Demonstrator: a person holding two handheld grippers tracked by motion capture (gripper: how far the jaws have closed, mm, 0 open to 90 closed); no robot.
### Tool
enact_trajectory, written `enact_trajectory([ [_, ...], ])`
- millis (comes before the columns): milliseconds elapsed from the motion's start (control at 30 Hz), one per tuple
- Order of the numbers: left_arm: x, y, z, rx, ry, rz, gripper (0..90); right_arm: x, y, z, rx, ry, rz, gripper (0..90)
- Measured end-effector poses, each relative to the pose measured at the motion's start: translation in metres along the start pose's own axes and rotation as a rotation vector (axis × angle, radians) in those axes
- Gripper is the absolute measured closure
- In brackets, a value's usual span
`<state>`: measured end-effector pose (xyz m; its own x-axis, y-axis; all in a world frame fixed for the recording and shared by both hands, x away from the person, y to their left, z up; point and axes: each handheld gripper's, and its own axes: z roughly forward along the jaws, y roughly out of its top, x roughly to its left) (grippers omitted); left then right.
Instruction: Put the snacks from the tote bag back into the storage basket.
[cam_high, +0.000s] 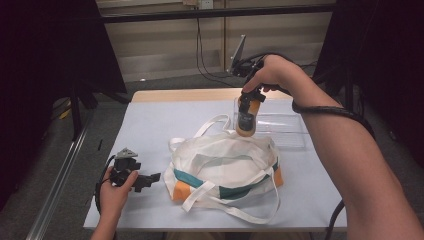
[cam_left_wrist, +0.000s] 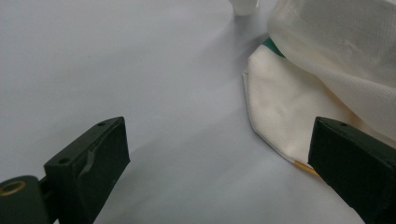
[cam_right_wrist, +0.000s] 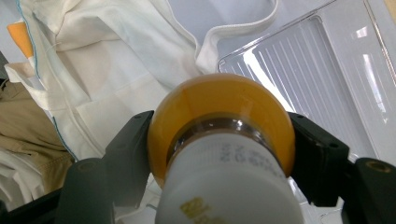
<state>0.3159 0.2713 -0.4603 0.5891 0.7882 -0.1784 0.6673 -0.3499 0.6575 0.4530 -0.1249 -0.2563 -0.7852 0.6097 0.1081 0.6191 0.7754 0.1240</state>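
The right claw (cam_high: 247, 112) is clamped on an orange bottle (cam_high: 247, 120), held neck-up above the white tote bag (cam_high: 225, 160), likely so it can drop straight in. The left claw (cam_high: 150, 178), jaws apart, rests on the bench (cam_high: 150, 125) beside the bag, near enough to steady it.

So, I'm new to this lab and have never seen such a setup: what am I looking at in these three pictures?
A person works at a table, holding a two-jaw tool in each hand. The high view looks down from above; the other two pictures come from cameras riding on each tool. The right gripper is clamped on an orange bottle with a white cap, above a white cloth bag. Behind the bag lies a clear plastic tray. The left gripper rests on the table beside the bag, jaws open, holding nothing.
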Motion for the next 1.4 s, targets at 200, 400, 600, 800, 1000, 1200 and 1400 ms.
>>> enact_trajectory([
  [200, 0.001, -0.001, 0.0, 0.002, 0.003, 0.001, 5.0, -0.003, 0.002, -0.001, -0.002, 0.002, 0.003, 30.5],
  [400, 0.001, 0.0, 0.0, 0.003, 0.003, 0.005, 4.9, -0.006, 0.001, -0.001, -0.003, -0.004, 0.011, 30.5],
  [600, -0.001, 0.0, 0.001, -0.015, 0.006, -0.018, 4.9, -0.01, 0.0, -0.001, -0.006, -0.008, 0.008, 30.5],
  [800, -0.001, 0.0, 0.0, -0.013, 0.009, -0.017, 4.9, -0.012, 0.001, 0.0, -0.002, -0.01, 0.011, 30.5],
  [1000, -0.001, 0.0, -0.001, -0.012, 0.012, -0.014, 4.9, -0.015, 0.002, 0.0, -0.002, -0.012, 0.016, 30.5],
  [1200, 0.0, 0.0, -0.003, -0.006, 0.01, -0.002, 4.9, -0.022, 0.005, 0.003, -0.003, -0.016, 0.001, 30.5],
  [1400, -0.001, 0.0, -0.002, -0.007, 0.009, 0.001, 4.9, -0.026, 0.006, 0.004, -0.003, -0.017, 0.009, 30.5],
])
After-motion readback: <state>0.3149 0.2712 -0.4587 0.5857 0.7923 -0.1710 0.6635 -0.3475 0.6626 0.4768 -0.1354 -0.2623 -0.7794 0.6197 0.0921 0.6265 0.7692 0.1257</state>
